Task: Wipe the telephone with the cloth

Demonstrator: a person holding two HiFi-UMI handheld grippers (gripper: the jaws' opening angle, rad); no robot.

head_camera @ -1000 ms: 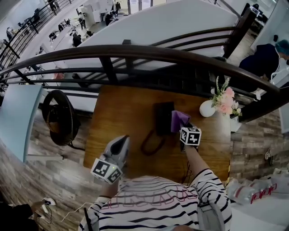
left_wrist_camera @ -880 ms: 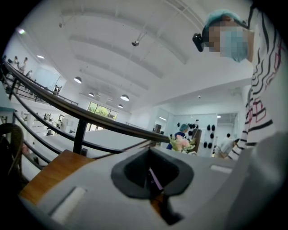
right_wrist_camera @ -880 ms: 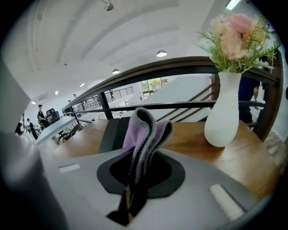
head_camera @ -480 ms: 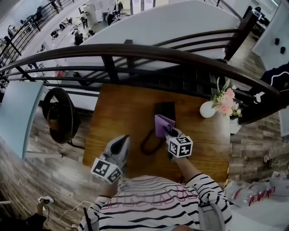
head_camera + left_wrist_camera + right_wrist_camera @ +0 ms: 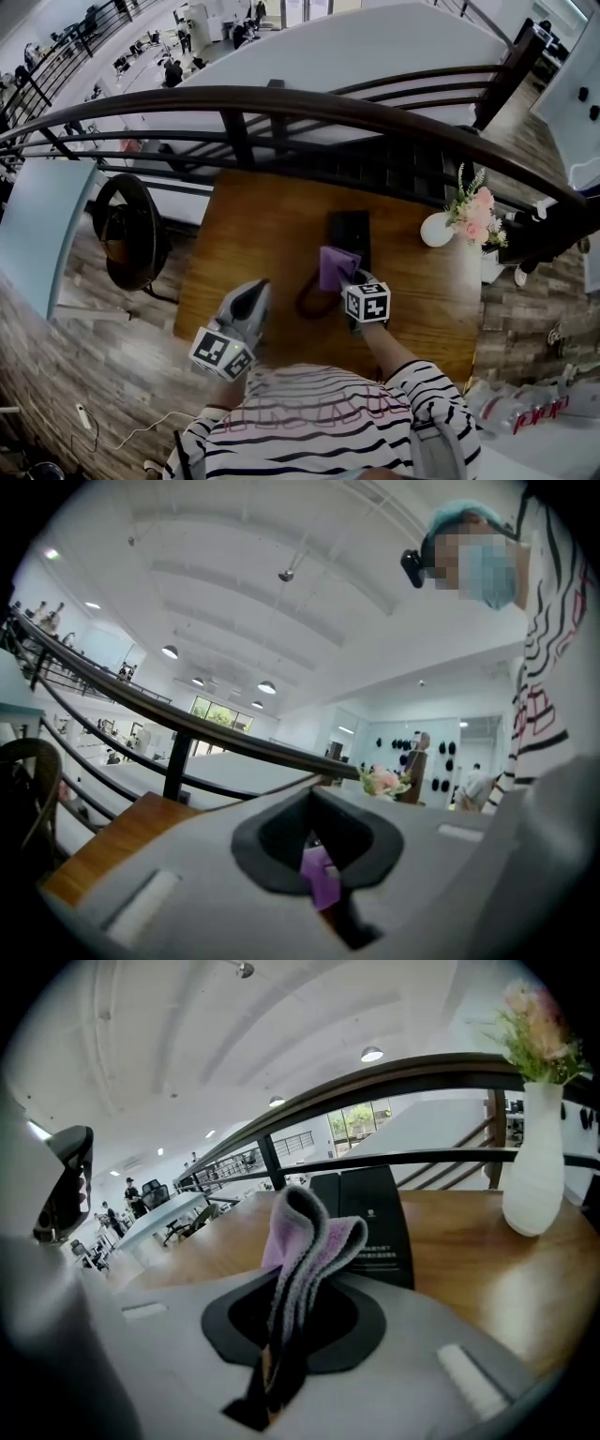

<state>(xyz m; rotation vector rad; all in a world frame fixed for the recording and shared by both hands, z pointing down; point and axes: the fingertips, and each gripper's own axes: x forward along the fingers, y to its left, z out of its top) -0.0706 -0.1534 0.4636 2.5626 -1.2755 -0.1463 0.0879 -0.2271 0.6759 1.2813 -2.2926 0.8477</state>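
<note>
Jaws of right gripper (image 5: 286,1335) clamp cloth (image 5: 314,1237); left gripper's (image 5: 323,883) closed.

The wooden desk (image 5: 253,244) carries a black telephone (image 5: 352,230) near its far edge (its cord (image 5: 309,302) looping nearward) and a white flower vase (image 5: 436,230) at the far right corner.

Head steeply down, others low — shared table (image 5: 262,225)

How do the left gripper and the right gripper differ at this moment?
The right gripper clamps the purple cloth; the left gripper holds nothing. The right gripper is at the telephone; the left gripper is aside, near the front edge of the table. Both are shut.
</note>
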